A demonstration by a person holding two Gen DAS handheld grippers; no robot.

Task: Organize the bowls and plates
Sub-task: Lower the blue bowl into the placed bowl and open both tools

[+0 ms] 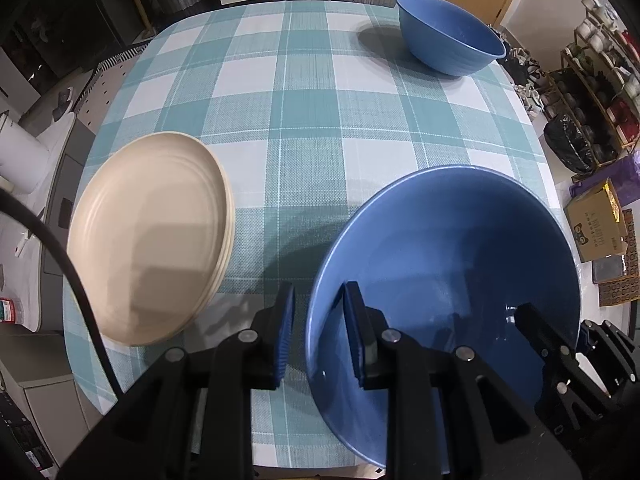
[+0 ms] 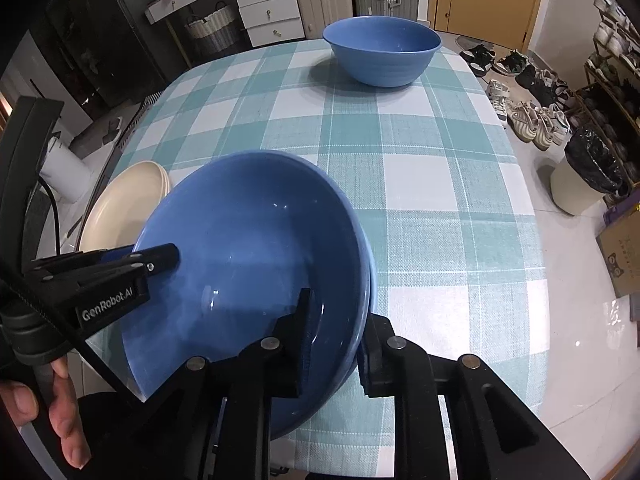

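Note:
A large blue bowl (image 1: 460, 248) (image 2: 248, 240) sits at the near edge of the checked tablecloth. On its right side a second rim shows just below, as if it is nested in another bowl. My left gripper (image 1: 319, 294) straddles its left rim, one finger inside and one outside, with a gap to the wall. My right gripper (image 2: 338, 312) straddles the right rim the same way, pads apart from it. A stack of cream plates (image 1: 152, 236) (image 2: 120, 200) lies to the left. Another blue bowl (image 1: 448, 36) (image 2: 380, 48) stands at the far right corner.
The table (image 1: 304, 100) ends close below both grippers. A hand (image 2: 60, 420) holds the left gripper's handle and a black cable (image 1: 60, 264) runs beside the plates. Shoes (image 2: 532, 120) and a cardboard box (image 1: 596, 224) are on the floor to the right.

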